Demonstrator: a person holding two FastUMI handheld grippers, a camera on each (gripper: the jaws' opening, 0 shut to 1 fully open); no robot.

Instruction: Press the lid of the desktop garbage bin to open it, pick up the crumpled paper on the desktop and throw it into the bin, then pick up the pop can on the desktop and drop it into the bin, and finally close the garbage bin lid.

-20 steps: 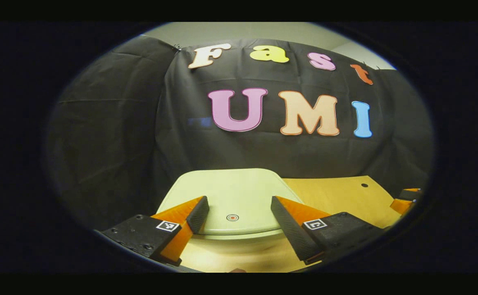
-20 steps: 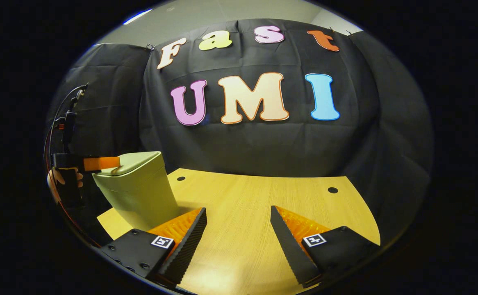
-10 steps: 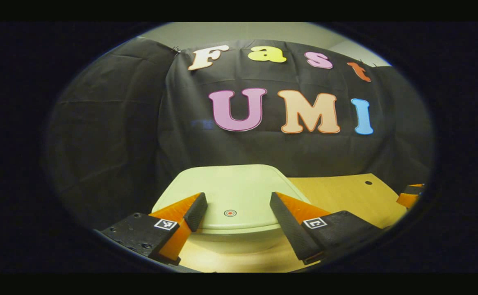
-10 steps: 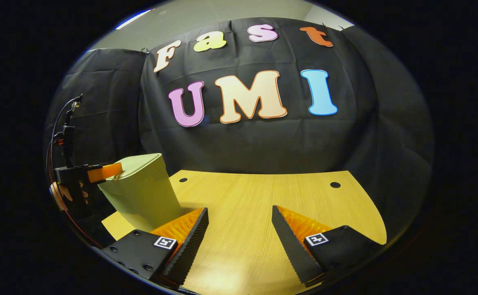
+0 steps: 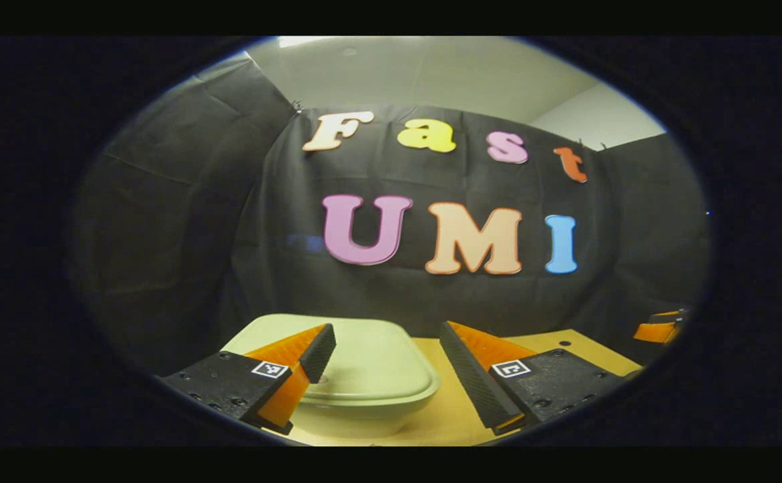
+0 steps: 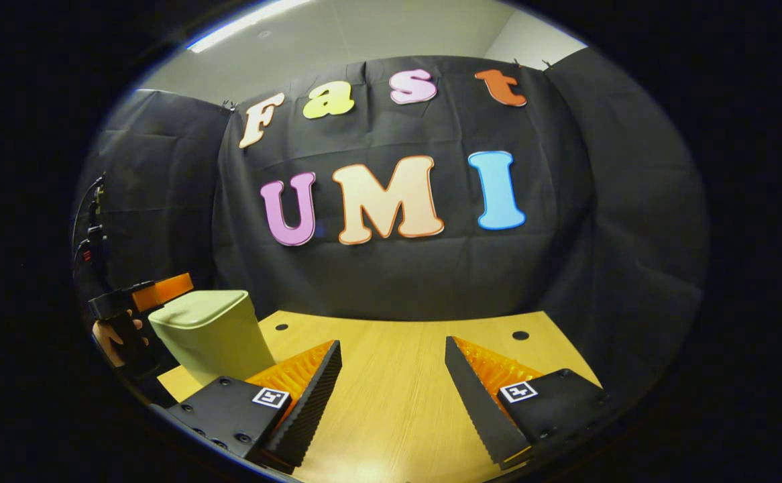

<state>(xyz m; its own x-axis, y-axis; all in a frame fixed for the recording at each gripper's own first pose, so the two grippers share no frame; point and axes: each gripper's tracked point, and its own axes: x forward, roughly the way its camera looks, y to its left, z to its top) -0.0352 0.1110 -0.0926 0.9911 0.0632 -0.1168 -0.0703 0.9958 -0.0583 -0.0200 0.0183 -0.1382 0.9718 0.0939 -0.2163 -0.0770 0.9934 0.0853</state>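
The pale green desktop bin stands just ahead of and below my left gripper, its lid lying flat down. That gripper is open with nothing between its fingers, and its left fingertip overlaps the lid's near edge. In the right gripper view the bin stands at the left end of the wooden table. There the left gripper hovers at the lid's left rim, held by a hand. My right gripper is open over bare tabletop, well right of the bin.
The right gripper peeks in at the far right of the left gripper view. Two round cable holes mark the table's far edge. Black cloth walls close in behind and on both sides.
Both views have tilted upward, so bin and table sit lower in them. The left gripper has lifted off the lid's centre toward its near-left edge. Both stay open.
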